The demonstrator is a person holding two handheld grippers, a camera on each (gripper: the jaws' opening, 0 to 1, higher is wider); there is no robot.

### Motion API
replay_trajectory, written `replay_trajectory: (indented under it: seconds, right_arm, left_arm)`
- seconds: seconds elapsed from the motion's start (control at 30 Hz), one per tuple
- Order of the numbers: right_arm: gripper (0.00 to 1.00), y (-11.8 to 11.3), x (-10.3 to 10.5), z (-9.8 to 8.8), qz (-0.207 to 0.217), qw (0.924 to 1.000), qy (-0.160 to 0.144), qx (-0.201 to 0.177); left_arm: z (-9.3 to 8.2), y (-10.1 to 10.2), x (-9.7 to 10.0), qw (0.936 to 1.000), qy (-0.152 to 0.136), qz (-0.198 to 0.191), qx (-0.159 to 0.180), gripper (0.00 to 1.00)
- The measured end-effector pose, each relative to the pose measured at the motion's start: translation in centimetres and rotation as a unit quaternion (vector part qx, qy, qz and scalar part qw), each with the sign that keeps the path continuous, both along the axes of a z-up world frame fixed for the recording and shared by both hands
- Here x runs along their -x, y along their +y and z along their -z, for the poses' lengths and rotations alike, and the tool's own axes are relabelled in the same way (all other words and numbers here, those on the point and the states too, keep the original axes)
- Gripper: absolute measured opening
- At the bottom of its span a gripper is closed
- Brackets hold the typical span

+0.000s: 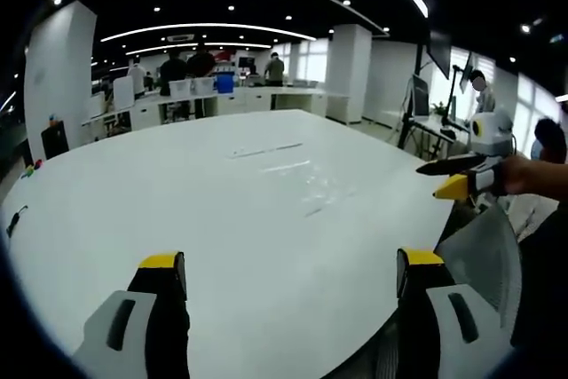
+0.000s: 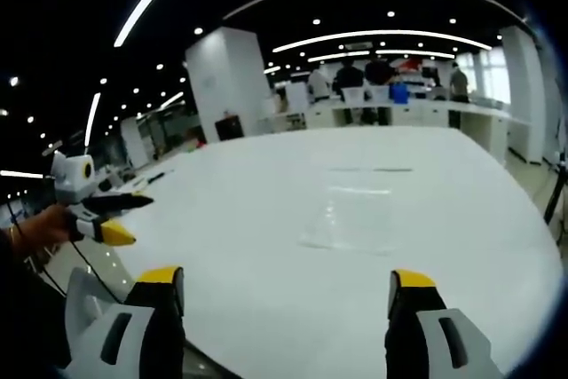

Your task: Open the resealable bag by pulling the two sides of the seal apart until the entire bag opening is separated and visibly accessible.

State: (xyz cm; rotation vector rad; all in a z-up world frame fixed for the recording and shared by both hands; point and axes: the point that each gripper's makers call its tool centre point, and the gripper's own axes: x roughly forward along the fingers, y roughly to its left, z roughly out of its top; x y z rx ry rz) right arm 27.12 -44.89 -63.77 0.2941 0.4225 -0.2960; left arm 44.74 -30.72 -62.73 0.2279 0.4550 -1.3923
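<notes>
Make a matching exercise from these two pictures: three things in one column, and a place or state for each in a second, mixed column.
Things:
1. clear bag
2. left claw
3. right claw

Places or states:
A. open, holds nothing, shows at the bottom of the left gripper view
B. lies flat on the white table, untouched
C. open, holds nothing, points at the bag from the near table edge

Pairs: 1-B, 2-A, 3-C

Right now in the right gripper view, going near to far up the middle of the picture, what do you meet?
Right gripper, jaws apart, holding nothing → bare white table → clear resealable bag lying flat → thin strip farther along the table → counter with bins and people standing at it.
</notes>
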Motion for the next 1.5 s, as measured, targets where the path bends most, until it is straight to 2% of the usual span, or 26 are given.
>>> replay_trajectory:
  seconds: [0.73,0.9,1.17,1.33,1.4,1.5]
  right_arm:
    - [0.93,-1.7,0.1,0.0,-0.010,0.9996,0.015,0.020]
    - [0.85,-1.8,0.0,0.0,-0.010,0.9996,0.016,0.023]
    - [0.82,-1.8,-1.6,0.8,-0.026,0.9985,0.028,0.038]
    - [0.75,-3.0,-2.3,1.8,-0.032,0.9943,0.063,0.080]
    - [0.73,-4.3,-3.0,2.3,-0.029,0.9911,0.078,0.104]
    - [0.70,-4.7,-3.4,2.6,-0.030,0.9895,0.085,0.113]
  left_arm:
    - [0.1,-0.3,0.0,1.0000,0.000,0.006,-0.006,0.97]
    - [0.1,-0.3,0.0,1.0000,0.000,0.006,-0.007,0.97]
    - [0.3,-0.5,-0.1,0.9999,0.000,0.006,-0.010,0.96]
    - [0.5,-0.8,-0.3,0.9999,0.002,0.007,-0.010,0.95]
    - [0.6,-0.9,-0.3,0.9999,0.008,0.007,-0.007,0.95]
    - [0.9,-0.9,-0.4,0.9999,0.008,0.009,-0.012,0.95]
